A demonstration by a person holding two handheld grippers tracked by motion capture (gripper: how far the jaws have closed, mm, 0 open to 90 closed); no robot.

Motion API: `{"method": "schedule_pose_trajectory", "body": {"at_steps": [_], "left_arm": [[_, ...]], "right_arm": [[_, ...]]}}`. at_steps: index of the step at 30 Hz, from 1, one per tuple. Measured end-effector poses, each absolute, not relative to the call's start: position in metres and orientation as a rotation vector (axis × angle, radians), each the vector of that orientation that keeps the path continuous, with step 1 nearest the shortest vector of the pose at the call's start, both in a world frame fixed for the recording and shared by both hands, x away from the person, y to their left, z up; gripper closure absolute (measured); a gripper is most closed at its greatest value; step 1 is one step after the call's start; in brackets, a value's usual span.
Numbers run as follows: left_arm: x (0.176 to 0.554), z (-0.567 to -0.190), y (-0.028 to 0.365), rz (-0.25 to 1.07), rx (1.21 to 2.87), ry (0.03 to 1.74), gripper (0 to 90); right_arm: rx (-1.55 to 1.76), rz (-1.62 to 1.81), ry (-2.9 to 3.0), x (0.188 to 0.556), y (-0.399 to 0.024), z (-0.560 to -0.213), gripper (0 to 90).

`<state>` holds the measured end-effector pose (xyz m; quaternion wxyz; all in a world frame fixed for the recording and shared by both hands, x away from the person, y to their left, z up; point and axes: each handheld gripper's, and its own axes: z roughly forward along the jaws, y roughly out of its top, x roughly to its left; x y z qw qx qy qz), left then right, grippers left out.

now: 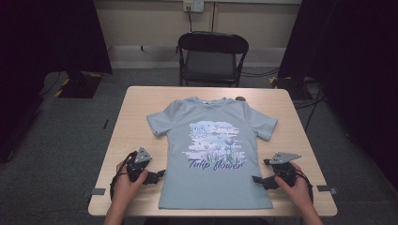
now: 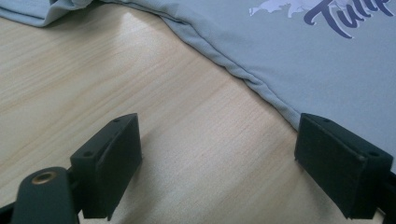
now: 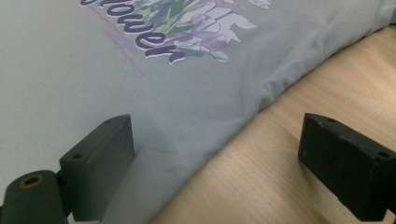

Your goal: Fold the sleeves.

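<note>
Two grippers down near the front edge of the table (image 1: pixel 126 108): left gripper (image 1: pixel 157 176) and right gripper (image 1: pixel 259 179), both wide open, holding nothing. Flat between them, a grey T-shirt (image 1: pixel 213 150) with flowers and "Tulip flower" on it, side edges just by the jaws. Nothing in the way. Farther back, past the table, a black folding chair (image 1: pixel 212 57). Then a wall plug (image 1: pixel 193 5).

I saw a pale grey-blue T-shirt (image 1: pixel 213 159) printed with purple tulips and dark purple lettering, on a light wood-grain table (image 1: pixel 131 122); both grippers' jaws were black, the chair (image 1: pixel 212 55) black too.
</note>
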<state>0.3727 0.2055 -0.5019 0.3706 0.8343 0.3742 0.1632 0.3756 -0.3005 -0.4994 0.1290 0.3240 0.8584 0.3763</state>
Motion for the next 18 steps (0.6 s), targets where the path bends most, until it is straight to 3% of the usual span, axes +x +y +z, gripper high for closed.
{"method": "schedule_pose_trajectory", "body": {"at_steps": [18], "left_arm": [[0.373,-0.502,0.205,0.422,2.143,0.958,14.1]], "right_arm": [[1.03,1.093,2.394,0.399,-0.312,-0.486,10.7]]}}
